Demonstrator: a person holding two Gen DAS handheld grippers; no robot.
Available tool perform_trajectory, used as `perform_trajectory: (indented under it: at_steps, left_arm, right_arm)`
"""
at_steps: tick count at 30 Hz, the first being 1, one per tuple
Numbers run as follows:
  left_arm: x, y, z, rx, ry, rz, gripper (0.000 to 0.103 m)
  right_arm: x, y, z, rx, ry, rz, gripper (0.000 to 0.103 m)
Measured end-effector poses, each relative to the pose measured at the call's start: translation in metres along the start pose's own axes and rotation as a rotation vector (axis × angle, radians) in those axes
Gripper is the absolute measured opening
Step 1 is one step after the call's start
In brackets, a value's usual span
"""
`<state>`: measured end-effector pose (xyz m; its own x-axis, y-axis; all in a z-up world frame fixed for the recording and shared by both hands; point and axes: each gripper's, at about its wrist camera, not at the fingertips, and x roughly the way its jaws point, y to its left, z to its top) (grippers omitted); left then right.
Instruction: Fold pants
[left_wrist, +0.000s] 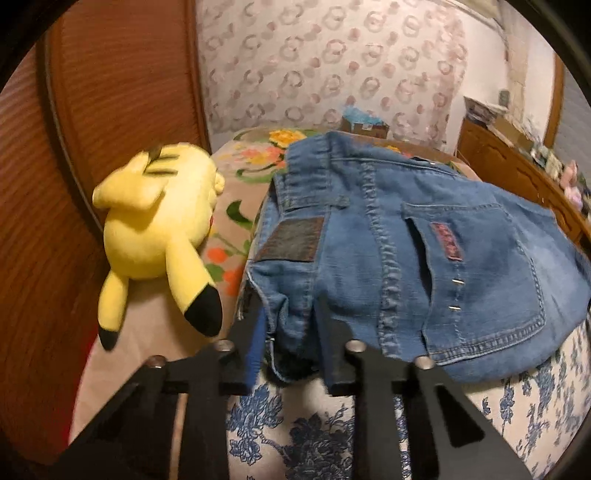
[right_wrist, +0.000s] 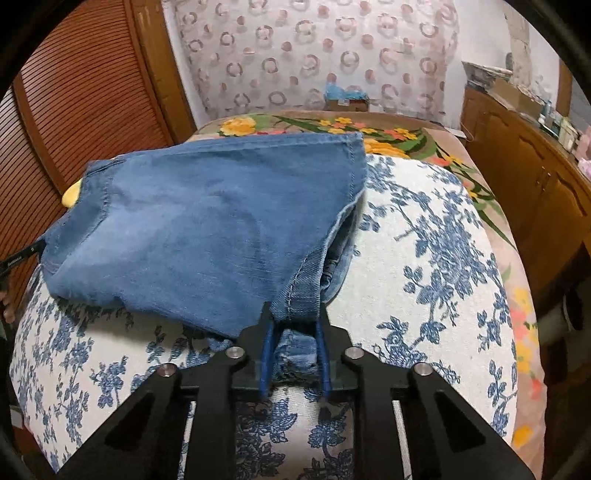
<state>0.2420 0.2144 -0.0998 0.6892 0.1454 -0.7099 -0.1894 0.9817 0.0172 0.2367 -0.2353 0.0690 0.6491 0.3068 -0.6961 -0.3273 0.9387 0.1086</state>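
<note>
Blue denim pants (left_wrist: 413, 251) lie folded on a bed with a blue-flowered white cover (left_wrist: 303, 435). The left wrist view shows the waistband, a dark patch and a back pocket. My left gripper (left_wrist: 288, 314) is closed on the near waist corner of the pants. In the right wrist view the pants (right_wrist: 207, 229) show a plain leg panel with a hem at the far right. My right gripper (right_wrist: 293, 321) is closed on a bunched fold of denim at the near edge.
A yellow plush toy (left_wrist: 159, 236) lies left of the pants; its tip shows in the right wrist view (right_wrist: 72, 194). A floral blanket (right_wrist: 399, 134) covers the far bed. A wooden slatted door (left_wrist: 110, 92) stands left, a wooden cabinet (right_wrist: 524, 177) right.
</note>
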Motion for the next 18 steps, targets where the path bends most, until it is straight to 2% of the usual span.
perform_trajectory:
  at_steps: [4, 8, 18]
  left_arm:
    - [-0.013, -0.002, 0.012, 0.008, -0.047, 0.007, 0.020]
    - [-0.028, -0.003, 0.027, 0.017, -0.103, 0.025, 0.016]
    - [-0.056, -0.019, 0.058, 0.044, -0.166, 0.012, 0.012]
  right_arm:
    - [-0.009, -0.003, 0.007, -0.002, -0.036, 0.012, 0.015]
    - [-0.026, -0.007, 0.018, -0.005, -0.108, 0.001, 0.014]
    - [-0.059, -0.005, 0.049, -0.069, -0.210, -0.024, 0.012]
